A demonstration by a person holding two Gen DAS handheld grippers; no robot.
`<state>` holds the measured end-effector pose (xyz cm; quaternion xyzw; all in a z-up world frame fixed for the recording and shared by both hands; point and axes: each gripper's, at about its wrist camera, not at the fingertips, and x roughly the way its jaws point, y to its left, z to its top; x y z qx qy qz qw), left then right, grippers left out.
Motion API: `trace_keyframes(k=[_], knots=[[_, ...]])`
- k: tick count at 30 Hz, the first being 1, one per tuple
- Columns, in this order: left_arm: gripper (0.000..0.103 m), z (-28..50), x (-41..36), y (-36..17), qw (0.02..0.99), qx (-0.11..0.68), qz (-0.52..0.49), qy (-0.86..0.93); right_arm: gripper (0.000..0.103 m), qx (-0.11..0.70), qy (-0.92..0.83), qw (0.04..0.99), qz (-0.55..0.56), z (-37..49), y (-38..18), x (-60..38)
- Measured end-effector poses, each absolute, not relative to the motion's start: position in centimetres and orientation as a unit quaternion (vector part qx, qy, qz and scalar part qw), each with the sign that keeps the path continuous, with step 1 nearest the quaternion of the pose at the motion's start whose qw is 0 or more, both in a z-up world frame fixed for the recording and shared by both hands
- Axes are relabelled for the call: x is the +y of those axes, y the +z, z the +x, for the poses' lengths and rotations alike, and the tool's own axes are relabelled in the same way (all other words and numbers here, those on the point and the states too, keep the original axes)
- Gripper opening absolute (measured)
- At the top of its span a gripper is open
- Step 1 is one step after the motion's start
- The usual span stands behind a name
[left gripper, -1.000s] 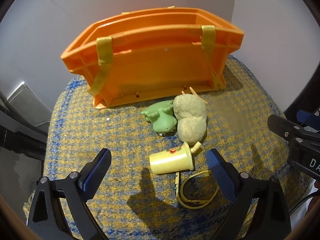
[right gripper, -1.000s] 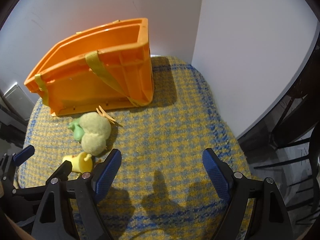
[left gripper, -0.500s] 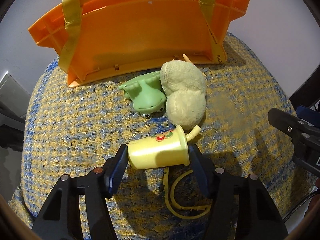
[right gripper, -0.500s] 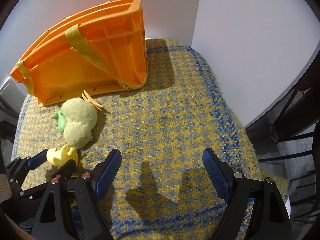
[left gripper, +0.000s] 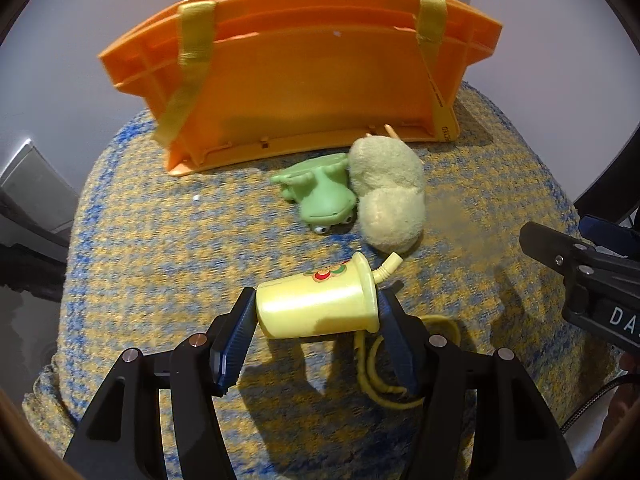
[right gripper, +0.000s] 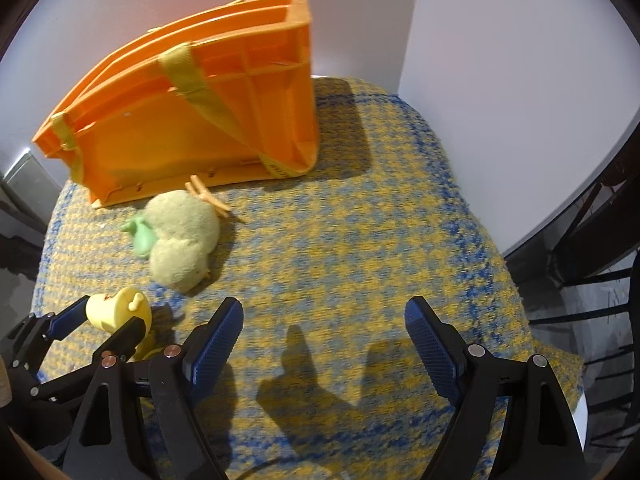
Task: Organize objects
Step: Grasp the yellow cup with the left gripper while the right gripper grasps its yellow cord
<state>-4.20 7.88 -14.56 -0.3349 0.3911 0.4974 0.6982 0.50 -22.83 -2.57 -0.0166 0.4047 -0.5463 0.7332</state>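
Observation:
My left gripper (left gripper: 316, 324) is shut on a yellow toy cup (left gripper: 318, 304) with a bent straw, held sideways just above the blue-and-yellow woven cloth (left gripper: 160, 264). A yellow cord (left gripper: 376, 376) hangs from the cup onto the cloth. A green toy frog (left gripper: 320, 196) and a beige plush (left gripper: 388, 196) lie beyond it, in front of the orange basket (left gripper: 304, 76) with yellow straps. My right gripper (right gripper: 324, 340) is open and empty over bare cloth; the cup (right gripper: 116, 310), plush (right gripper: 184, 236) and basket (right gripper: 200, 96) lie to its left.
An orange clothespin (right gripper: 208, 196) lies between the plush and the basket. White walls stand behind and right of the cloth-covered surface. A dark metal frame (right gripper: 592, 240) is off the right edge. A grey box (left gripper: 32, 184) sits at the left.
My left gripper moved forward, closed on the yellow cup and lifted it a little off the cloth. My right gripper stayed open and shifted only slightly.

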Motion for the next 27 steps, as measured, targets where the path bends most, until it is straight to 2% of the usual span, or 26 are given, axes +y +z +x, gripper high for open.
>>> trace_keyframes(k=[18,27], knots=[[0.059,-13.6,4.0,-14.9,0.656,0.371,-0.350,0.556,0.083,0.451,-0.489,0.747,-0.016,5.5,-8.1,-18.0],[0.059,-15.2,3.7,-15.7,0.650,0.368,-0.361,0.559,0.083,0.478,-0.480,0.736,-0.005,7.1,-11.3,-17.9]])
